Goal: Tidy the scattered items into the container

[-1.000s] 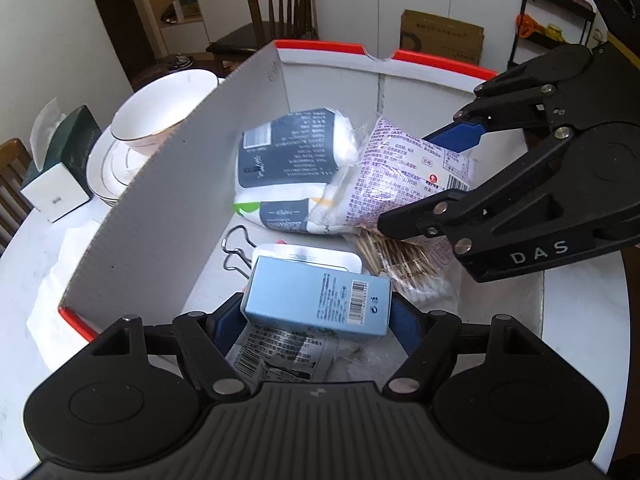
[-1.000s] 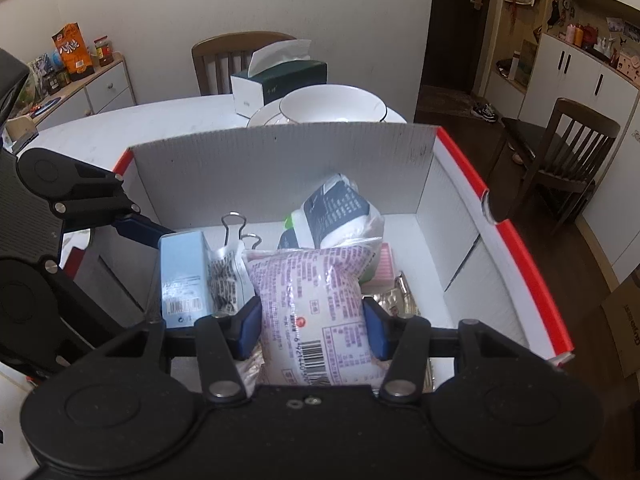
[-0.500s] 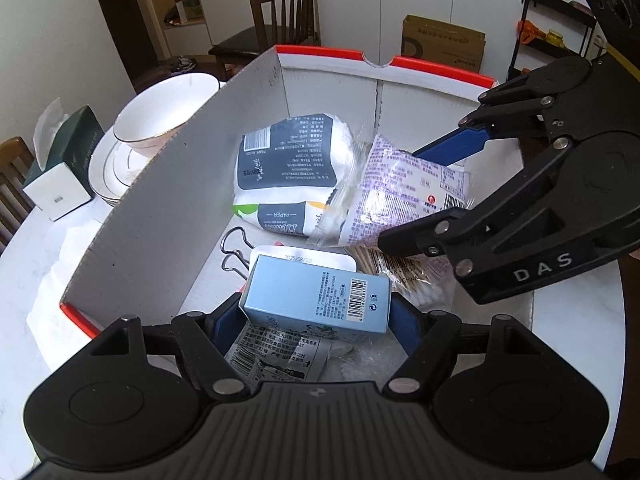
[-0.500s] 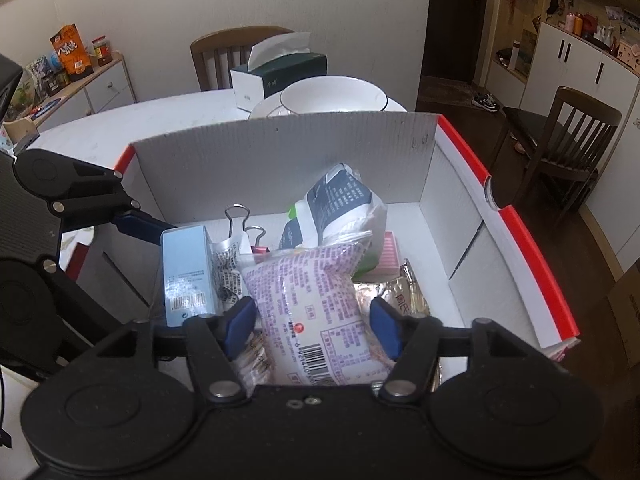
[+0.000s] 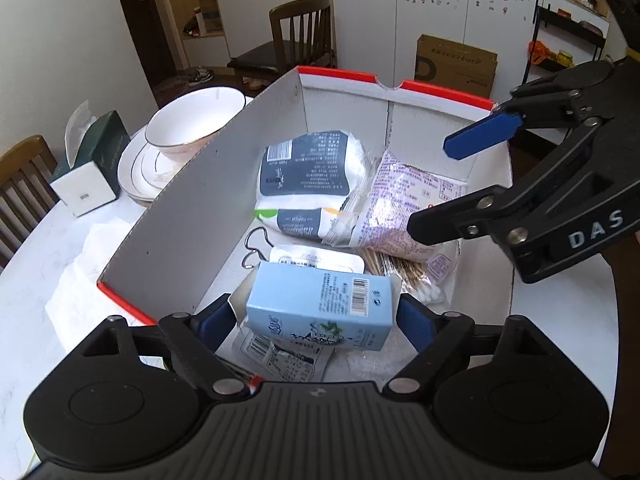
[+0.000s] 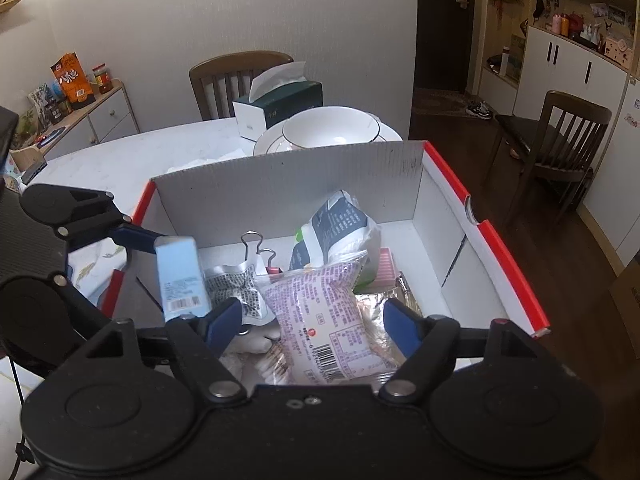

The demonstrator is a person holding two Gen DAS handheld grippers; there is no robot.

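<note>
The container is a white cardboard box with a red rim [image 5: 192, 216] [image 6: 288, 192]. Inside lie a dark-and-white tissue pack [image 5: 308, 176], a purple packet [image 6: 320, 312], cotton swabs [image 5: 404, 276], binder clips [image 6: 256, 244] and a silver sachet [image 6: 236, 284]. My left gripper [image 5: 316, 320] hovers over the near corner, its jaws opening. A light blue carton [image 5: 320, 304] sits tilted between them with a gap at the left pad. My right gripper [image 6: 314, 320] is over the purple packet, jaws opening, pads clear of it.
Beyond the box's long wall stand a white bowl on stacked plates [image 5: 192, 124] and a green tissue box [image 5: 92, 168]. A white napkin [image 5: 76, 280] lies on the round table. Wooden chairs [image 6: 560, 140] surround it.
The right jaws spread off the purple packet, which now rests in the box, and that gripper rose slightly. The left jaws widened and the blue carton tipped between them.
</note>
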